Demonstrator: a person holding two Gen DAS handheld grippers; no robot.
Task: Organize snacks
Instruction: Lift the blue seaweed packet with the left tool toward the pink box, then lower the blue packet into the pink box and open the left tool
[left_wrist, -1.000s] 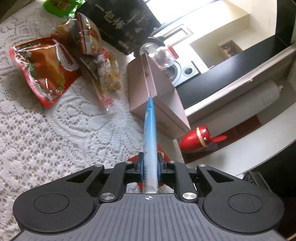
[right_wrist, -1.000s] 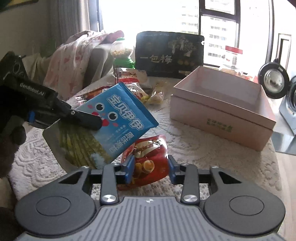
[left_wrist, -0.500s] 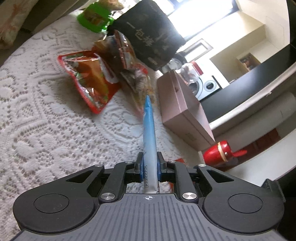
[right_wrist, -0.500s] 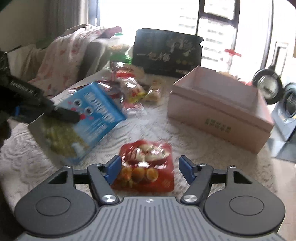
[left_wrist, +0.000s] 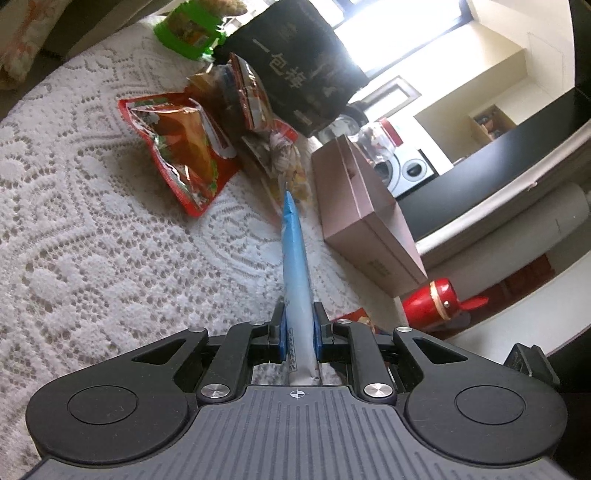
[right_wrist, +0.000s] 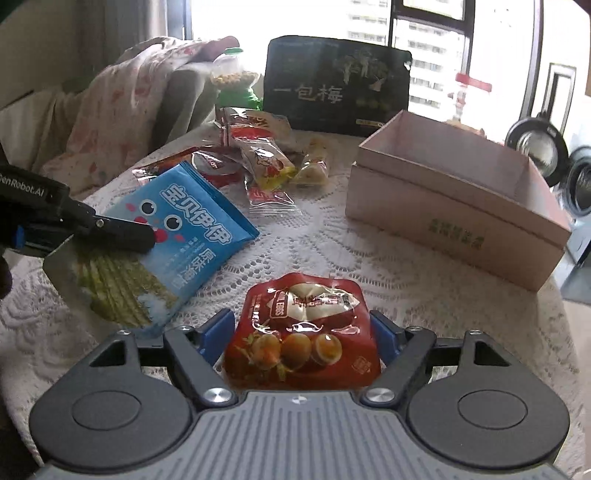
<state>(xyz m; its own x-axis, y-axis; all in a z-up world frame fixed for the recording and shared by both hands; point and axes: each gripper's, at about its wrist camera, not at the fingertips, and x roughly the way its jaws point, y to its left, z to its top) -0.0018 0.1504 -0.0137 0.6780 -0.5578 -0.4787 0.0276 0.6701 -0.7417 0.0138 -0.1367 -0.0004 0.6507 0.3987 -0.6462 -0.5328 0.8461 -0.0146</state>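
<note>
My left gripper (left_wrist: 298, 325) is shut on a blue snack bag (left_wrist: 295, 258), seen edge-on in its own view. In the right wrist view the same blue bag (right_wrist: 192, 236) is tilted low over the lace tablecloth, pinched by the left gripper (right_wrist: 140, 238). My right gripper (right_wrist: 303, 332) is open, its jaws on either side of a red egg-snack pack (right_wrist: 303, 332) lying on the cloth. An open pink box (right_wrist: 454, 206) stands at the right, empty as far as I can see.
A pile of red and yellow snack packs (right_wrist: 266, 162) lies behind the blue bag. A big black bag (right_wrist: 336, 85) and a green-based jar (right_wrist: 232, 81) stand at the back. The table edge and a red wooden toy (left_wrist: 436, 299) are to the right.
My right gripper has opened and let go of the red pack, which now lies on the cloth. The left gripper has lowered the blue bag toward the table.
</note>
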